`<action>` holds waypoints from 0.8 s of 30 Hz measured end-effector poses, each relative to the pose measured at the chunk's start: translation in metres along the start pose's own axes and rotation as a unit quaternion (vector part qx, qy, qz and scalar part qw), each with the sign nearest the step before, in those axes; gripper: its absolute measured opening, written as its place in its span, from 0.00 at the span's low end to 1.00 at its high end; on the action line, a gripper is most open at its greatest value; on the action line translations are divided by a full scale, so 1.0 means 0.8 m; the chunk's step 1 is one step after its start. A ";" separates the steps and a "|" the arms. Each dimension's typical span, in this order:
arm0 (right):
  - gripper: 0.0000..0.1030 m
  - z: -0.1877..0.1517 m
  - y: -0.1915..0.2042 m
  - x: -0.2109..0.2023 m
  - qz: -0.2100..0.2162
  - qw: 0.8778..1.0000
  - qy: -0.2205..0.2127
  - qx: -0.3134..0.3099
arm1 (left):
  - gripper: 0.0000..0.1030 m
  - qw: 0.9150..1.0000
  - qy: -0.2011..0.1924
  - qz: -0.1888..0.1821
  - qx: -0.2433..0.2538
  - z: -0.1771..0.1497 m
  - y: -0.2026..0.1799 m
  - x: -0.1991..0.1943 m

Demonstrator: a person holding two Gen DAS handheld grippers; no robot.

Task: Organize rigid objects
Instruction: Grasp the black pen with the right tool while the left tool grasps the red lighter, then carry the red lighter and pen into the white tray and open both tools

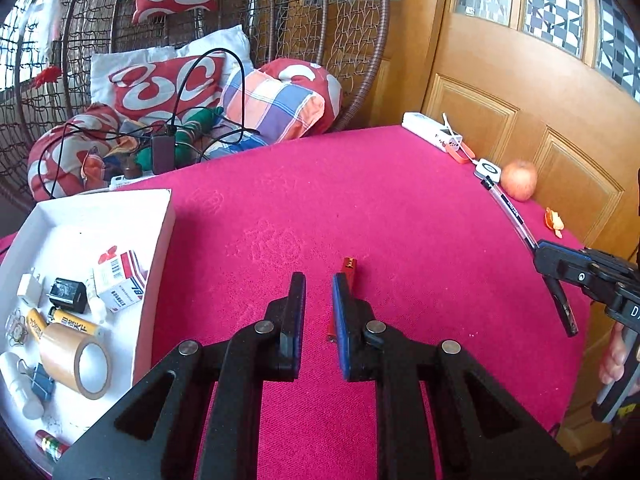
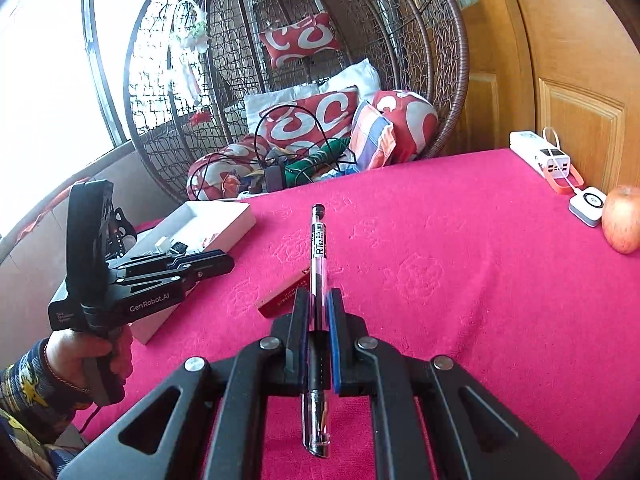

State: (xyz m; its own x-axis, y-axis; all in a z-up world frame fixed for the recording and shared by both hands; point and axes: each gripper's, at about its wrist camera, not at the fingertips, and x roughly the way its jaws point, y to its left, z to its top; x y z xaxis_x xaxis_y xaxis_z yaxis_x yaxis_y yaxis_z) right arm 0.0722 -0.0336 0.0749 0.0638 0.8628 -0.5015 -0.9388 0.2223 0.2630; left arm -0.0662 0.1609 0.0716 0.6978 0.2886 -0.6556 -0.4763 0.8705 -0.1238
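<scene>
My right gripper [image 2: 318, 300] is shut on a clear gel pen [image 2: 319, 248] and holds it above the pink tablecloth; the pen [image 1: 508, 208] and that gripper [image 1: 556, 276] also show at the right of the left wrist view. My left gripper [image 1: 319, 282] is open and empty, low over the cloth, with a small red rectangular object [image 1: 345, 280] beside its right finger; it also shows in the right wrist view [image 2: 280, 300]. A white box [image 1: 156, 240] at the left holds batteries, tape, a clip and a small carton.
A power bank [image 1: 432, 130], a small white device [image 1: 490, 169], an apple [image 1: 519, 180] and an orange bit [image 1: 554, 220] lie along the table's right edge by a wooden door. A wicker hanging chair [image 2: 452, 92] with cushions and cables stands behind the table.
</scene>
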 end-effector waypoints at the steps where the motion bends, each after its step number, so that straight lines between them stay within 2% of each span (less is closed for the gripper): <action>1: 0.06 0.001 0.001 0.000 0.000 1.000 -0.001 0.001 | 0.13 1.000 0.017 -0.008 -0.001 0.001 0.000 0.008; 2: 0.06 0.000 0.001 0.000 0.001 1.000 -0.002 0.003 | 0.18 0.999 0.031 -0.016 -0.002 0.000 -0.002 0.015; 3: 0.06 0.000 0.000 0.001 0.002 1.000 -0.002 0.006 | 0.40 0.999 0.041 -0.019 0.003 0.000 -0.006 0.025; 4: 0.06 0.000 -0.001 0.000 0.003 1.000 -0.003 0.010 | 0.56 0.999 0.049 -0.014 0.014 -0.001 -0.012 0.036; 5: 0.06 -0.001 -0.003 0.000 0.004 1.000 -0.004 0.013 | 0.82 0.998 0.057 -0.007 0.026 -0.003 -0.019 0.049; 8: 0.06 -0.003 -0.009 -0.003 0.004 1.000 -0.007 0.026 | 0.84 0.996 0.079 0.007 0.047 -0.005 -0.033 0.085; 9: 0.06 -0.004 -0.012 -0.004 0.006 0.999 -0.008 0.030 | 0.81 0.995 0.084 0.015 0.051 -0.005 -0.035 0.095; 10: 0.06 -0.005 -0.014 -0.005 0.005 0.999 -0.011 0.035 | 0.72 0.994 0.092 0.019 0.053 -0.005 -0.037 0.104; 11: 0.06 -0.005 -0.015 -0.007 0.005 0.999 -0.013 0.039 | 0.41 0.993 0.100 0.023 0.052 -0.006 -0.037 0.111; 12: 0.06 -0.006 -0.017 -0.008 0.006 0.999 -0.014 0.043 | 0.26 0.993 0.102 0.026 0.051 -0.008 -0.036 0.114; 14: 0.06 -0.007 -0.020 -0.010 0.008 0.999 -0.017 0.048 | 0.11 0.993 0.094 0.027 0.062 -0.012 -0.038 0.109; 19: 0.06 -0.005 -0.018 -0.011 0.010 0.999 -0.021 0.049 | 0.11 0.996 0.077 0.022 0.043 -0.021 -0.028 0.086; 24: 0.06 0.008 0.001 -0.013 0.014 0.999 -0.036 0.035 | 0.11 0.999 0.000 0.033 0.023 -0.007 -0.027 0.025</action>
State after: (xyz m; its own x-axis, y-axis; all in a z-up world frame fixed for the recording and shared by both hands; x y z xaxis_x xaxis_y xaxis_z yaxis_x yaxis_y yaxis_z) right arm 0.0733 -0.0398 0.0858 0.0648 0.8993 -0.4325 -0.9149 0.2266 0.3340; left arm -0.0455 0.1455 0.0568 0.6655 0.3468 -0.6609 -0.4968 0.8667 -0.0455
